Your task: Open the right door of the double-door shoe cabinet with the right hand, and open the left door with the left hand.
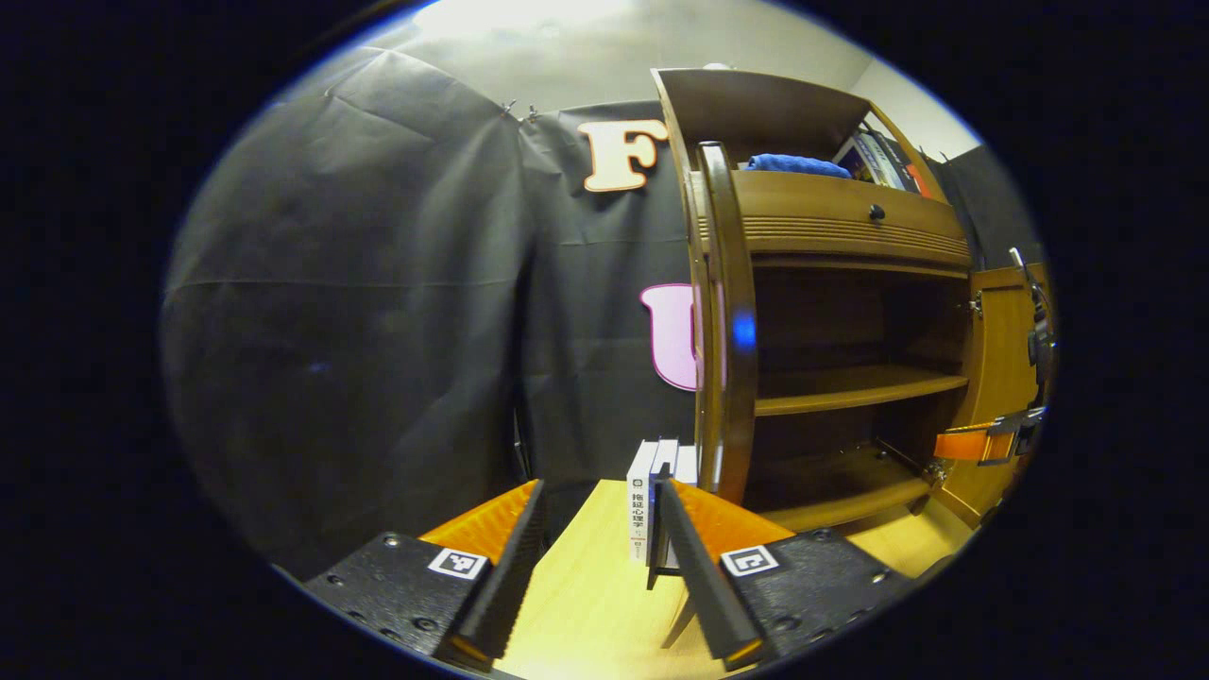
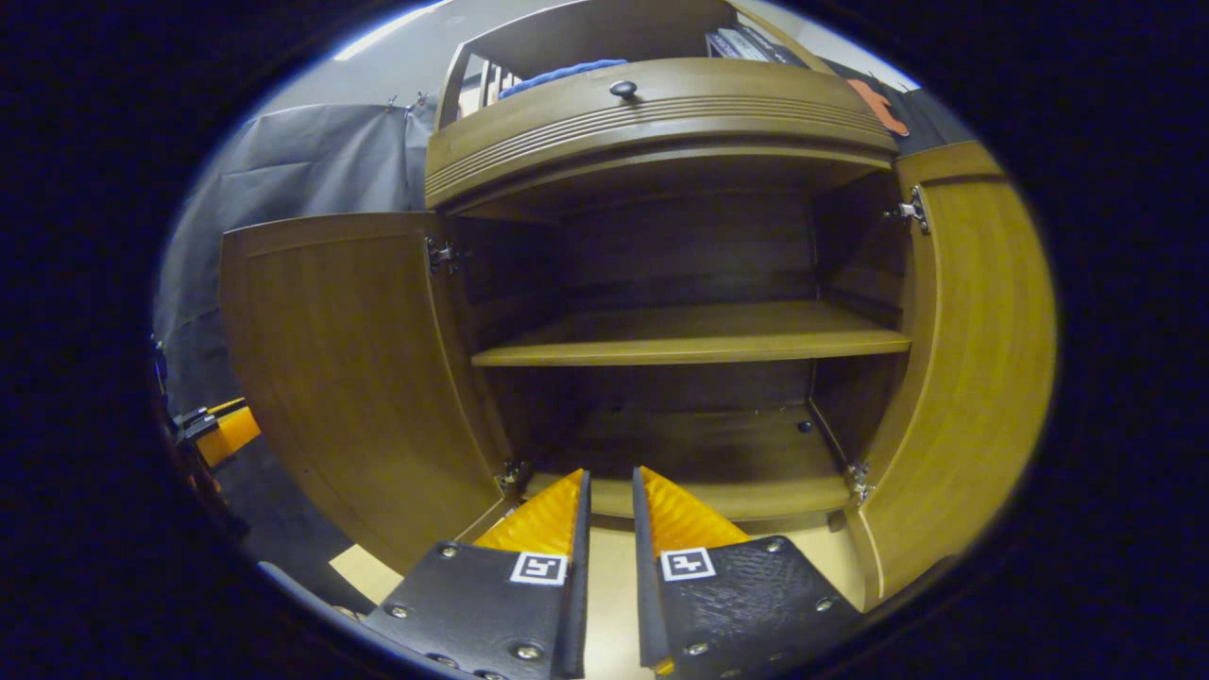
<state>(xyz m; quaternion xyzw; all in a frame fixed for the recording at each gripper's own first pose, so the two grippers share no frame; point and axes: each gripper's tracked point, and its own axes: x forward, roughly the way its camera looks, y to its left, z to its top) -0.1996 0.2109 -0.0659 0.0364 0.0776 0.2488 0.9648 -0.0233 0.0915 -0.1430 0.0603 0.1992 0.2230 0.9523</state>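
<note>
Left gripper view: left gripper (image 1: 600,529), fingers apart and empty; left door (image 1: 725,321) edge-on at 1 o'clock, books (image 1: 656,501) just behind its right finger.

Right gripper view: right gripper (image 2: 609,515), fingers nearly together, empty, faces open shoe cabinet (image 2: 661,123); left door at 9, right door (image 2: 973,378) at 3.

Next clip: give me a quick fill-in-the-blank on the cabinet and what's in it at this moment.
1. Both doors of the cabinet, the left door and the right door, stand ____.
2. The shelf inside holds ____.
3. The right hand-held gripper grips ____.
4. Beside the left door's edge, some ____ stand upright on the table.

Missing words: open; nothing; nothing; books
</note>
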